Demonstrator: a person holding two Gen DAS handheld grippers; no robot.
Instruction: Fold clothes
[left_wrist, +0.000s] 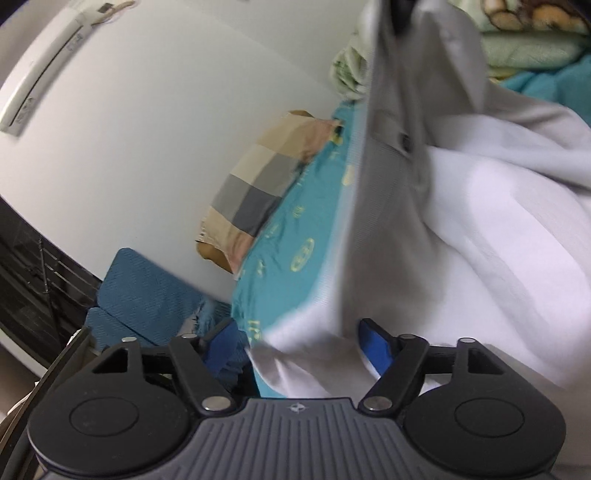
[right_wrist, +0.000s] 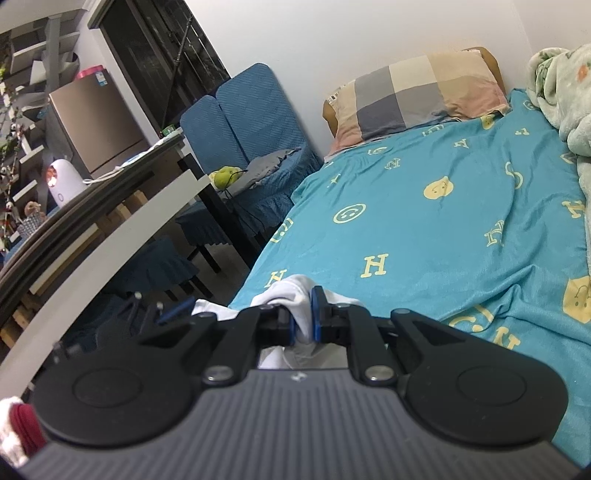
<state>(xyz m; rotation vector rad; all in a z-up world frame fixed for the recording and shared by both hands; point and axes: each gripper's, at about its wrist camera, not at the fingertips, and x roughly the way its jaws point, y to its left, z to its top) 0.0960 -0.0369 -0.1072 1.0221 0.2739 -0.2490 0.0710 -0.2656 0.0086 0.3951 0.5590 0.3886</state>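
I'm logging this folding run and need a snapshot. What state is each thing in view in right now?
Left gripper: open, white cloth lying between its fingers.
Right gripper: shut on the white garment.
White garment: unfolded, lifted and hanging in loose drapes.
Teal bedsheet: spread over the bed, lightly wrinkled.
Checked pillow: propped at the head of the bed.
Green blanket: bunched up at the bed's edge.

Even indoor light, moderately bright, source unseen. Left wrist view: motion blur smears white garment (left_wrist: 461, 221) and wall (left_wrist: 147, 129); strong tilt. Right wrist view sharper; bedsheet (right_wrist: 424, 221) evenly lit, soft shadows under table (right_wrist: 110, 229) at left. Fisheye bending, dark corners in both.
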